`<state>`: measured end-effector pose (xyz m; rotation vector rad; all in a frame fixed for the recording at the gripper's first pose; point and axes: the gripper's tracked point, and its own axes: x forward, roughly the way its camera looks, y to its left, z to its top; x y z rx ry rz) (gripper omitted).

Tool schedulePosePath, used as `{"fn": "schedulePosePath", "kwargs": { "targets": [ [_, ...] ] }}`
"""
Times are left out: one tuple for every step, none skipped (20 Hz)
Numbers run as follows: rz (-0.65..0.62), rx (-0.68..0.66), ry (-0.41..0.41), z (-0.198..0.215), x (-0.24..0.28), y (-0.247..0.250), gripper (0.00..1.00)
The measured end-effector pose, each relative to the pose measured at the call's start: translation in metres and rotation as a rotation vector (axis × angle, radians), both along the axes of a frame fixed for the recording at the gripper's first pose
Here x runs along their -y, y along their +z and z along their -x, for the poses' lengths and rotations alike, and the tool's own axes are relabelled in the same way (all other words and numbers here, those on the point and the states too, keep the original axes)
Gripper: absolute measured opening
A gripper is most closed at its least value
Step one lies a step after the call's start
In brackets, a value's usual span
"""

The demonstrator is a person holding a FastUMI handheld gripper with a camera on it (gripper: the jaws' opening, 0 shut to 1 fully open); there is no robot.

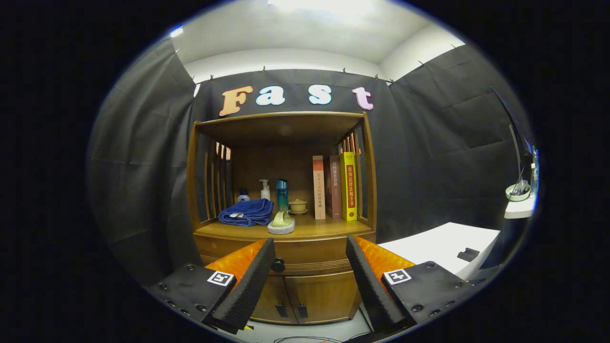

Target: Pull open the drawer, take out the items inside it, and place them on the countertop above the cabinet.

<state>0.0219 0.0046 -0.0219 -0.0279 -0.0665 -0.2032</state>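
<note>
A wooden cabinet (286, 228) stands ahead against the black booth wall. Its drawer (310, 257) sits shut below the countertop (324, 227), with a dark round knob (278, 265) just beside my left finger (248, 281). My gripper (310, 252) is open, fingers spread wide with nothing between them, a short way in front of the drawer front. On the countertop lie a folded blue towel (247, 212) and a pale green item on a white pad (281, 223). The drawer's inside is hidden.
Bottles (264, 189), a teal cup (282, 194), a small lidded pot (298, 206) and upright books (335, 186) stand at the back of the countertop. Two lower doors (305, 297) sit under the drawer. A white table (443, 250) is to the right.
</note>
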Motion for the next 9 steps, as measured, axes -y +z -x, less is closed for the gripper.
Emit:
{"fn": "schedulePosePath", "kwargs": {
  "targets": [
    [-0.001,-0.001,0.003,0.0008,-0.0013,-0.0008,0.98],
    [-0.002,-0.001,0.006,-0.0001,-0.0028,-0.0017,0.98],
    [-0.001,0.0,0.007,-0.001,-0.0036,-0.0015,0.98],
    [0.0,0.0,0.01,-0.0012,-0.0048,-0.0016,0.98],
    [0.0,0.0,0.011,-0.0011,-0.0051,-0.001,0.98],
    [0.0,0.001,0.012,-0.0016,-0.0054,-0.0013,0.98],
    [0.0,-0.001,0.013,-0.0009,-0.0054,-0.0015,0.98],
    [-0.001,-0.003,0.012,-0.0006,-0.0049,-0.0032,0.98],
    [-0.002,-0.005,0.012,-0.0008,-0.005,-0.0034,0.98]
  ]
}}
